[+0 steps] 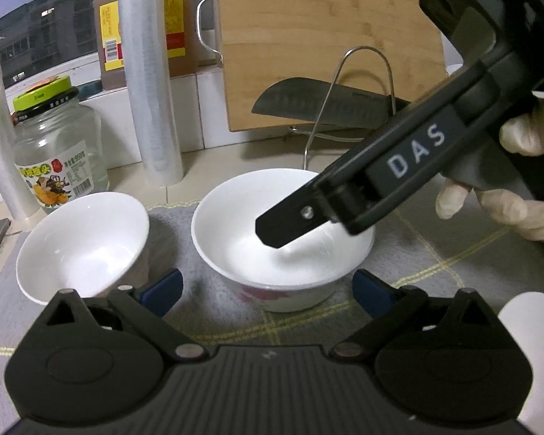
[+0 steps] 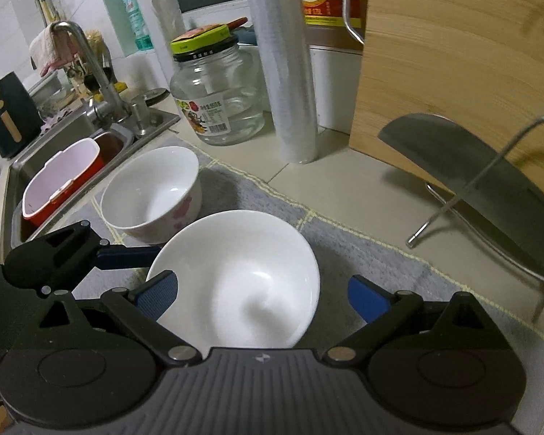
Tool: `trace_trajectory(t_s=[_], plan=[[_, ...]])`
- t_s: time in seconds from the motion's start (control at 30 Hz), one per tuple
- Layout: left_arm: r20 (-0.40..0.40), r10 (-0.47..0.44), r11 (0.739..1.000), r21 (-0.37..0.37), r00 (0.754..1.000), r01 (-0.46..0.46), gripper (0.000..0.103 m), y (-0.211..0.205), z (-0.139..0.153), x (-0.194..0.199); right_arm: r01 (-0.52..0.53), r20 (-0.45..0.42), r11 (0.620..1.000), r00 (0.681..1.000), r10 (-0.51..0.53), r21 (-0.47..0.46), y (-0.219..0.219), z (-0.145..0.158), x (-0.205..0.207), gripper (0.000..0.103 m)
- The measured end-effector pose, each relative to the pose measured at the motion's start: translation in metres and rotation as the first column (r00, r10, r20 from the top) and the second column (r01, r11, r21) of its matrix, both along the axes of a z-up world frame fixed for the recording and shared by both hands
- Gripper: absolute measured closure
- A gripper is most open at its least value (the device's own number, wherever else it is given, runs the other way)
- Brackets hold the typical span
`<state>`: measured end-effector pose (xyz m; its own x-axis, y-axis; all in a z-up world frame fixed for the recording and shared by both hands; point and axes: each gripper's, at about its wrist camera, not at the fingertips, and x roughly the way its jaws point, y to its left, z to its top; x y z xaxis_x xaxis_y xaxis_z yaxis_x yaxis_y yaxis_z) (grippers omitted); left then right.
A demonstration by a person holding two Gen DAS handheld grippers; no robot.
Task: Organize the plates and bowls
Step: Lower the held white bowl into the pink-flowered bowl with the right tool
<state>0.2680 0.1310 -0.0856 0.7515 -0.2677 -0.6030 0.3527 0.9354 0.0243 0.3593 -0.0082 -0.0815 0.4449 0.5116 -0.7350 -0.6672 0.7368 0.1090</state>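
Observation:
Two white bowls stand on a grey checked mat (image 1: 417, 253). The nearer bowl (image 1: 283, 253) (image 2: 235, 282) has a red pattern on its side. My left gripper (image 1: 268, 290) is open, its blue pads apart at either side of this bowl's near wall. Its blue finger (image 2: 127, 253) reaches the bowl's left rim in the right wrist view. My right gripper (image 2: 261, 297) is open too, jaws straddling the same bowl without pressing it. One of its black fingers (image 1: 283, 226) hangs over the bowl's inside. The second bowl (image 1: 79, 243) (image 2: 152, 192) sits to the left, nearer the sink.
Behind the bowls stand a glass jar (image 2: 217, 90), a cling film roll (image 2: 286, 72) and a wooden cutting board (image 1: 326, 36). A knife (image 1: 326, 105) rests on a wire rack (image 2: 489, 188). The sink (image 2: 36, 152) holds a red and white container (image 2: 61, 177). A gloved hand (image 1: 518, 210) grips the right gripper.

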Motion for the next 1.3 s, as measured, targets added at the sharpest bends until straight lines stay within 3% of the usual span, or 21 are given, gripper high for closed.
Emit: trace_trajectory(t_s=[0.3,0.83,1.3], plan=[[0.004,-0.029,0.999,-0.015,1.000,0.029,0.011,0.000,0.001,0.001,-0.025,-0.018,1.000,1.000,0.025,-0.001,0.004,-0.003,0.004,0.026],[0.026,-0.055,0.998,0.009,0.998,0.055,0.015,-0.001,0.004,-0.004,-0.027,-0.009,1.000,1.000,0.027,-0.002,0.003,0.001,-0.001,0.028],[0.043,-0.084,0.996,0.014,0.996,0.083,0.015,-0.007,0.028,-0.032,-0.039,0.046,0.999,0.998,0.039,-0.007,-0.011,0.026,-0.043,0.028]])
